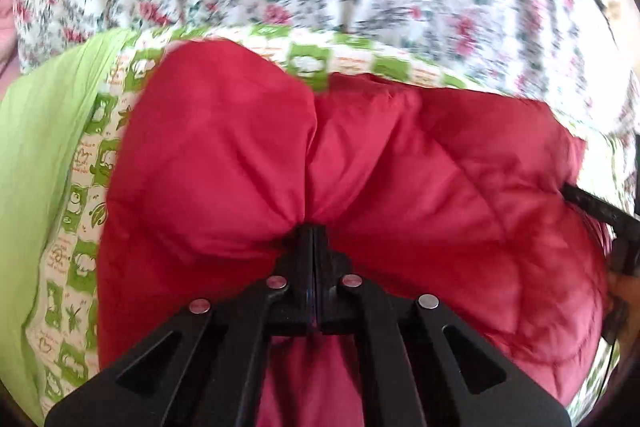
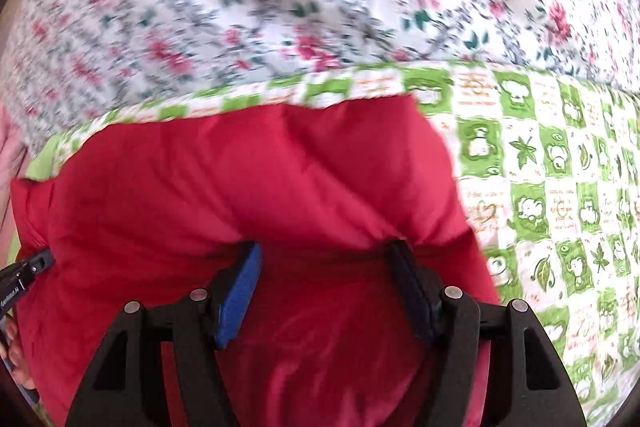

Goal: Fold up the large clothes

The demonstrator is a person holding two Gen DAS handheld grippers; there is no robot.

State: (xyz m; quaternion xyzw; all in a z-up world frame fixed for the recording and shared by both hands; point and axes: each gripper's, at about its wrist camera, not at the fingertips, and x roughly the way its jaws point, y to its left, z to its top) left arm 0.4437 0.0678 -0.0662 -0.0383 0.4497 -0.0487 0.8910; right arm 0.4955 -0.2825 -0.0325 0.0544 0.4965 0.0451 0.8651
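Note:
A red quilted padded garment (image 1: 360, 155) lies bunched on a green-and-white patterned blanket (image 1: 92, 187). My left gripper (image 1: 313, 231) is shut on a pinch of the red fabric, which puffs up on both sides of the fingers. In the right wrist view the same red garment (image 2: 248, 187) fills the middle. My right gripper (image 2: 326, 253) is open, its blue-padded finger (image 2: 240, 291) and black finger (image 2: 416, 291) resting against a fold of the fabric that runs between them. The right gripper also shows at the right edge of the left wrist view (image 1: 600, 215).
The green patterned blanket (image 2: 552, 187) spreads to the right on a bed with a white sheet printed with pink roses (image 2: 280, 7). A plain light-green cloth (image 1: 36, 155) lies at the left. The views are motion-blurred.

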